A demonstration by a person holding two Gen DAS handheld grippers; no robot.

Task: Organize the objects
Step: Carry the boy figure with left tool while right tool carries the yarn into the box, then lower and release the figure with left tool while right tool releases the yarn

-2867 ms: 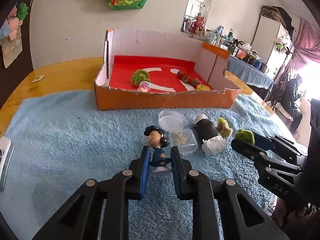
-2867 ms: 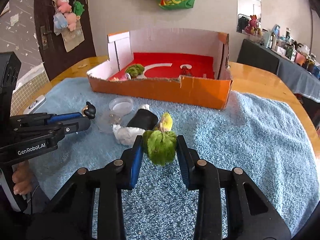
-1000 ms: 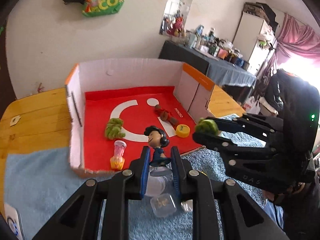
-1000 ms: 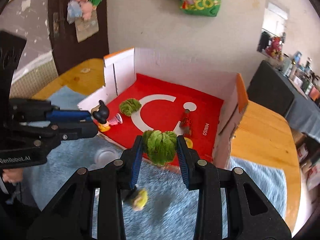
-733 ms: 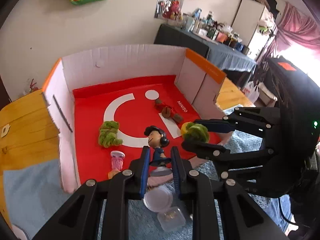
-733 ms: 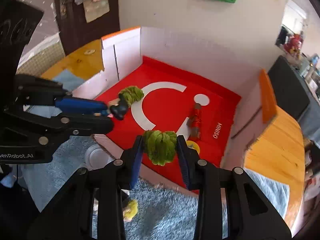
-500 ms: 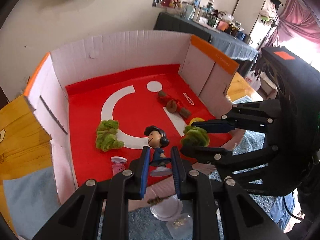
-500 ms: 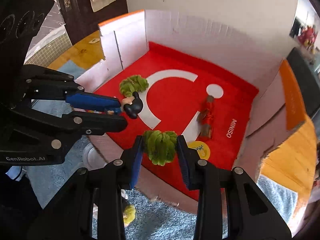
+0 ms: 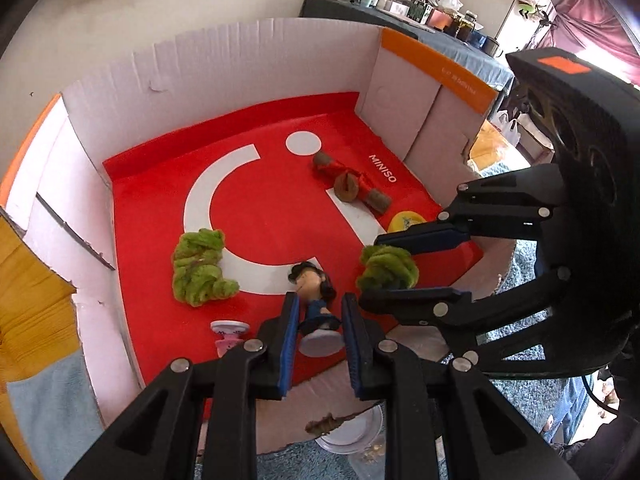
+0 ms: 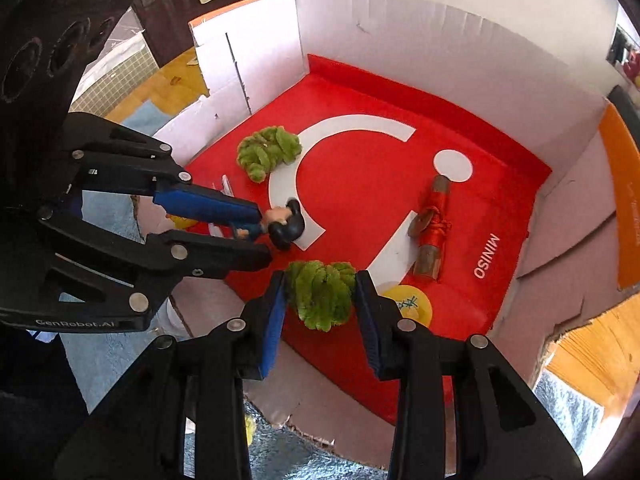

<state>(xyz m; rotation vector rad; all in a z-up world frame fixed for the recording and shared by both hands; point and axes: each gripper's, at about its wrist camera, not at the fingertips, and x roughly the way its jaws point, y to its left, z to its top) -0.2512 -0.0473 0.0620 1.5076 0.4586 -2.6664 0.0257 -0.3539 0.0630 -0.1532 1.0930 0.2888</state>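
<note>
A: Where are we in the tidying?

B: We hold both grippers over the open cardboard box, pointing steeply down at its red floor. Our left gripper is clamped on a small dark-haired figurine, pads pressing its body, its round base hanging just above the floor near the front wall. Our right gripper has a fuzzy green ball between its pads, and they touch both its sides.

A: What is already in the box?

B: A second green fuzzy clump lies left of centre. A red-wrapped stick bundle lies toward the right wall, with a yellow disc just beside it. A small pink toy sits near the front wall, close to the figurine.

A: So which step is this?

B: We judge it the placing step: both things are carried over the box and not yet let go.

A: And the next move?

B: It calls for lowering each piece until it meets the red floor, then spreading the fingers. The figurine needs its base flat or it may topple; the ball needs only bare floor, clear of the yellow disc.
</note>
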